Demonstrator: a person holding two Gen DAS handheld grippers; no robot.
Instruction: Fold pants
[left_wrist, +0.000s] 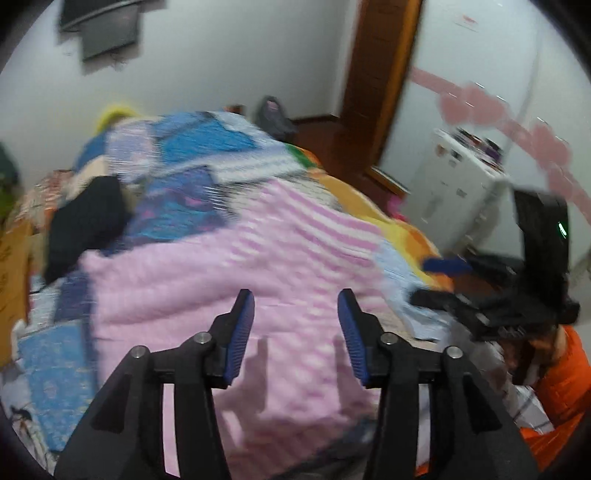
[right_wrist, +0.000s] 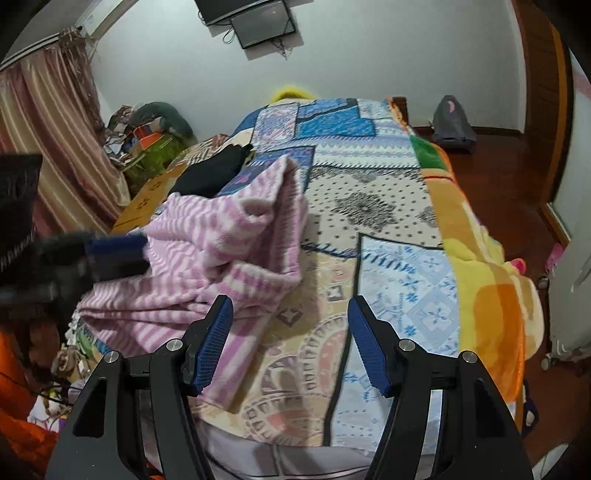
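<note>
Pink-and-white striped pants (right_wrist: 221, 251) lie bunched on the patchwork bedspread (right_wrist: 388, 221), filling the left half of the right wrist view. Left gripper (left_wrist: 296, 332) hovers over the fabric, jaws spread, nothing pinched between them. Right gripper (right_wrist: 290, 343) is spread too, its left finger (right_wrist: 210, 347) over the pants' edge, gripping nothing. Black garment (right_wrist: 210, 173) sits behind.

This is a bedroom in a home. A big bed (right_wrist: 388, 229) with a colorful patchwork blanket (right_wrist: 369, 155) fills the room. There are striped curtains (right_wrist: 48, 140), a wooden door (left_wrist: 384, 74), a wood floor (right_wrist: 495, 155) and a white wall (right_wrist: 369, 55).
</note>
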